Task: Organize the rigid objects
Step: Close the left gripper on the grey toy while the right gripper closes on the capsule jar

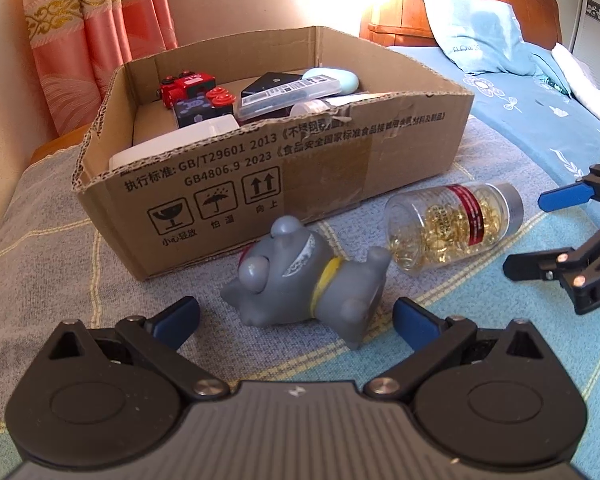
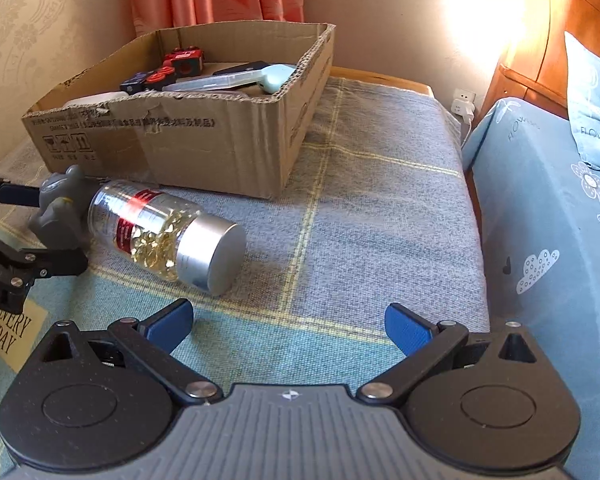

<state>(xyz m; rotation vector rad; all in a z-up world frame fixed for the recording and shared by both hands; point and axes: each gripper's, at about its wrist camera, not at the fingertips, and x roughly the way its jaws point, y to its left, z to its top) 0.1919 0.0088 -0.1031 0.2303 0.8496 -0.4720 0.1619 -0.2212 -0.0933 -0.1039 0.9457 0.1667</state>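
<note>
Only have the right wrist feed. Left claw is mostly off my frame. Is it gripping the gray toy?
Observer: No. The left claw is open, with the gray toy between its fingers, not gripped.
Operator: How is the toy lying?
Observer: On its side, yellow collar showing, one foot close to the base of the bottle.
Operator: Where's my claw relative to the bottle from that side?
Observer: The right claw is open, just past the bottle's cap end and not touching it.
</note>
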